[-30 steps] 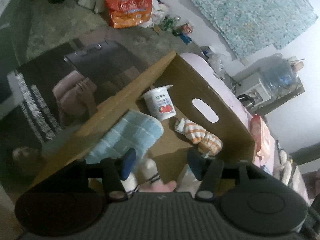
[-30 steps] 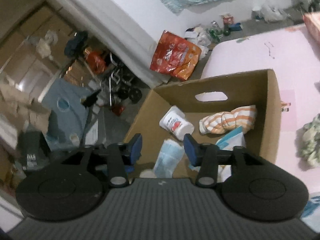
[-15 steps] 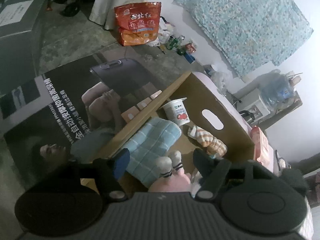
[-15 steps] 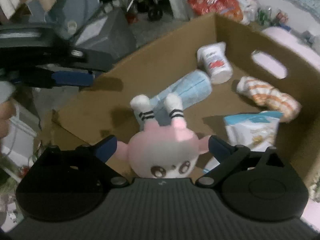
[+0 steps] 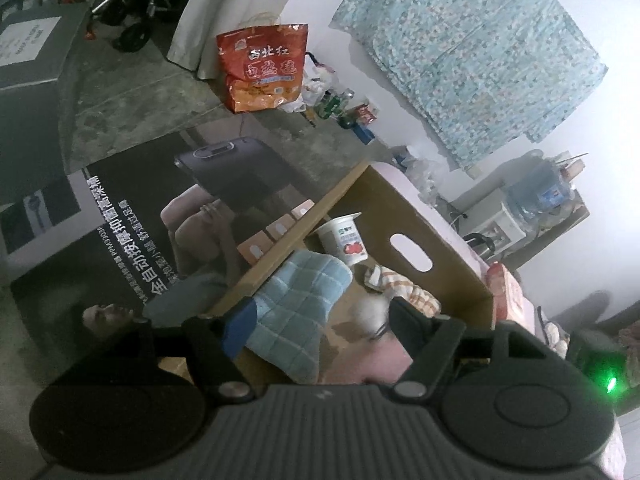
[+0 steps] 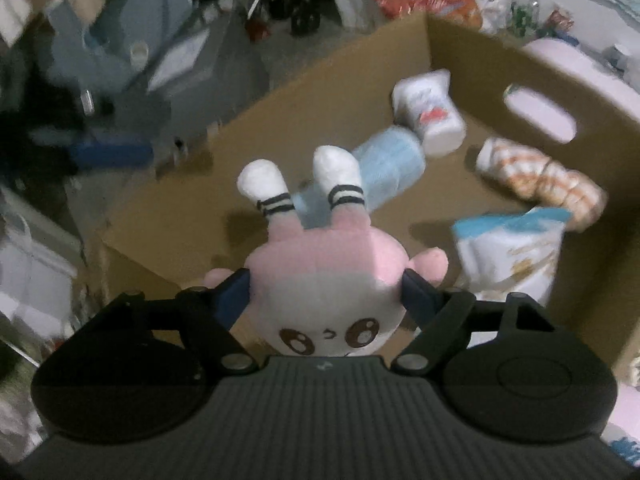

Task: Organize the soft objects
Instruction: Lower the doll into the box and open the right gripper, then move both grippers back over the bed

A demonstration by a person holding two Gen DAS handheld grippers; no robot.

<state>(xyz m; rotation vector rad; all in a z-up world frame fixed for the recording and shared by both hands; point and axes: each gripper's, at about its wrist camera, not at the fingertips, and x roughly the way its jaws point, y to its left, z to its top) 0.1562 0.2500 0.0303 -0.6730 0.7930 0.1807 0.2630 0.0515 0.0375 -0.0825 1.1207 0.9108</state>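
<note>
While right tool [image 6: 326, 294] grips plush [image 6: 326, 276], box [image 6: 280, 128] holds cup [image 6: 430, 114] (toppled).

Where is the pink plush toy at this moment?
In the right wrist view the pink plush toy sits upside down in the right gripper, over the cardboard box, near the blue cloth.

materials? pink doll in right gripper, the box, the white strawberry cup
Pink doll: plush fabric, fuzzy matte pile; it bulges between the right gripper fingers. Box: corrugated cardboard, plain brown, matte, with a die-cut handle slot. White cup: probably thin plastic, smooth printed surface; blur leaves the finish open.
</note>
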